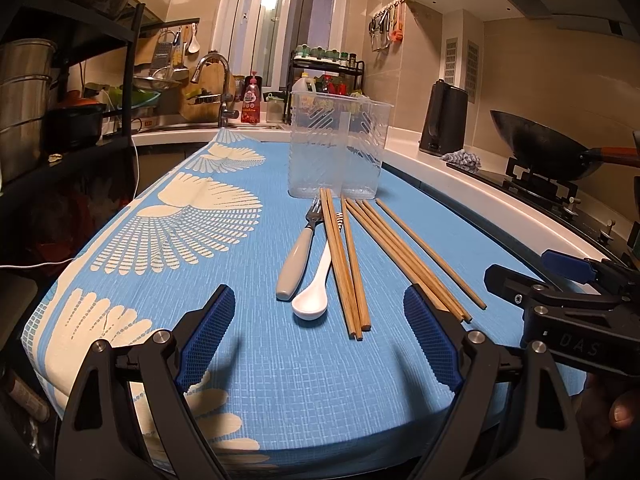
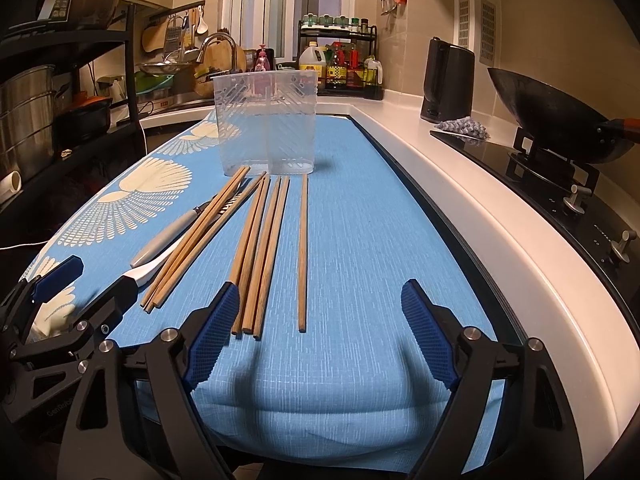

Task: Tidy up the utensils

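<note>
Nothing appears sorted yet; the clear plastic holder stands empty at the far end of the blue cloth, well ahead of both pairs of fingers, and every utensil lies flat on the cloth in front of it.

The left gripper hovers with its fingers spread wide and nothing between them; just ahead of the gap lie the grey-handled fork and the white spoon, side by side, with a bundle of chopsticks lying over the spoon's handle towards the right finger.

The right gripper is likewise released and empty; a second group of chopsticks ends just at its left finger, and a single chopstick lies inside the gap, apart from the others.

By this judgement the task stands at its start; all the chopsticks, the fork and the spoon are left to lift and stand in the holder, which seems to have two compartments.
</note>
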Demonstrator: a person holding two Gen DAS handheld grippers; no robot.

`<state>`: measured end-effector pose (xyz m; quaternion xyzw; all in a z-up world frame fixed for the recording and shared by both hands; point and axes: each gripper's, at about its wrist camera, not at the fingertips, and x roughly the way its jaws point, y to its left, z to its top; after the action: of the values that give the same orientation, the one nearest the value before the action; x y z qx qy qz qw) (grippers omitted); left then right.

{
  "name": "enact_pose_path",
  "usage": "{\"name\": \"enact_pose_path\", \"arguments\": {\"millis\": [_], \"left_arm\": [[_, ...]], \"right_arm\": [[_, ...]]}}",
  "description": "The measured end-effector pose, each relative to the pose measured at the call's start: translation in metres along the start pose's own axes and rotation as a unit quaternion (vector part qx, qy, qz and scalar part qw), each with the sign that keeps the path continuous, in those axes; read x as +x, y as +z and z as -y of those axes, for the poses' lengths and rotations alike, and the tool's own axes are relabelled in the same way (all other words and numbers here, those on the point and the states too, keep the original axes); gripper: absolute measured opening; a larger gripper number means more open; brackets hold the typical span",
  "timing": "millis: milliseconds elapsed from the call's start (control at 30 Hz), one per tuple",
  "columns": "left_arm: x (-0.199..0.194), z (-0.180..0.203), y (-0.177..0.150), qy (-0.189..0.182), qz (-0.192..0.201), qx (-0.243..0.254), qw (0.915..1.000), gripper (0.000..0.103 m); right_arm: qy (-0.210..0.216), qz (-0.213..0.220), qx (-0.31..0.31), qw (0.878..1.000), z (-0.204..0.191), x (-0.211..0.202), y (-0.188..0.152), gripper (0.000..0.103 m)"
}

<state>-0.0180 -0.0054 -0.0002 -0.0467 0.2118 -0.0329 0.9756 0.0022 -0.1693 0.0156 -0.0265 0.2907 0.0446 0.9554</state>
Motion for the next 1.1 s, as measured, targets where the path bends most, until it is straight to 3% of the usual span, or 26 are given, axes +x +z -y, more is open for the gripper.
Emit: {"name": "enact_pose_path", "arguments": {"millis": [400,567,933,1100], "left_arm": [[-0.002,0.0,0.0,0.0,0.003,0.0,1.0,0.082],[-0.001,-0.001,0.0,0.004,0.002,-0.004,1.0,0.075],[0.018,-0.027,0.009,0.017,-0.022,-0.042,0.9987,0.025],[0.039,-0.04,0.017,0.018,-0.049,-0.061,0.9968,0.017]], "right_arm": [[0.0,0.001,-0.001,1.0,-0.001,-0.001,-0.001,0.078],[-0.006,-0.001,0.0,1.0,0.003,0.001,0.0,0.064],[0.031,-0.041,0.033,0.998,0.02,0.024,0.005,0.046],[0.045,-0.062,0.022,0.997,0.015,0.034,0.002,0.043]]}}
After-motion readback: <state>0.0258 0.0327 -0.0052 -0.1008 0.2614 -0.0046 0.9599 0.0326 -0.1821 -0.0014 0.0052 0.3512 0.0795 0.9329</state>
